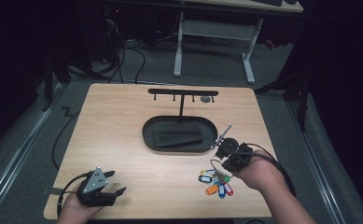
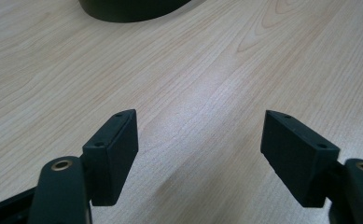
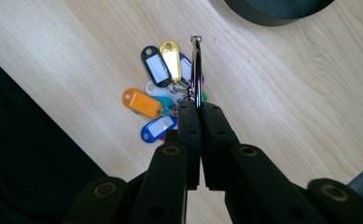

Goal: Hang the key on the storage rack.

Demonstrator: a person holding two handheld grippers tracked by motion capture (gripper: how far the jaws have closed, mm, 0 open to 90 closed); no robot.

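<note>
A bunch of keys with coloured plastic tags (image 1: 216, 183) is near the table's front right. In the right gripper view the orange, blue, black and yellow tags (image 3: 157, 84) fan out under a metal key ring (image 3: 196, 70). My right gripper (image 3: 198, 109) is shut on that ring, jaws pointing down at the table. I cannot tell whether the tags touch the wood. From above, the right gripper (image 1: 231, 156) sits just above the bunch. My left gripper (image 1: 116, 183) rests at the front left, open, and nothing lies between its jaws (image 2: 200, 144).
A black oval tray (image 1: 147, 135) lies mid-table with a dark flat insert in it. Behind it a black stand with a hook bar (image 1: 183, 92) rises near the far edge. The tray's rim (image 3: 272, 11) is close beyond the keys. Bare wood lies before the left gripper.
</note>
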